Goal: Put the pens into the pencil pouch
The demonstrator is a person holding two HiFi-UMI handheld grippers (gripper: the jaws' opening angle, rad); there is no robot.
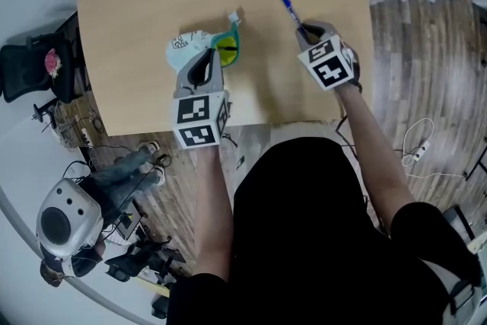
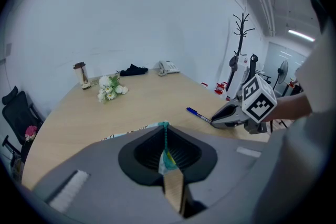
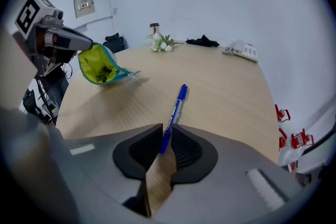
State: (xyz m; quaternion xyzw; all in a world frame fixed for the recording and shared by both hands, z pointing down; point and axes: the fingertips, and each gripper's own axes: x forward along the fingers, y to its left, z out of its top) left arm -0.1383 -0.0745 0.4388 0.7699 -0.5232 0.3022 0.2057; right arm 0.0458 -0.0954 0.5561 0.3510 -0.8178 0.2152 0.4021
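While the left gripper pinches the pouch, the right gripper clamps a half-hidden pen.

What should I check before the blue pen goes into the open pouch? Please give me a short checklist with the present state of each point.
1. Right gripper holds the blue plastic pen: ok, fingers shut on its lower end.
2. Left gripper holds the white and teal fabric pouch: ok, fingers pinch its zipper edge.
3. Pouch mouth open: ok, the yellow-green lining shows in the right gripper view.
4. Pen lined up with the mouth: not ok, it points across the light wooden table, apart from the pouch.
5. Room inside the pouch: cannot tell.
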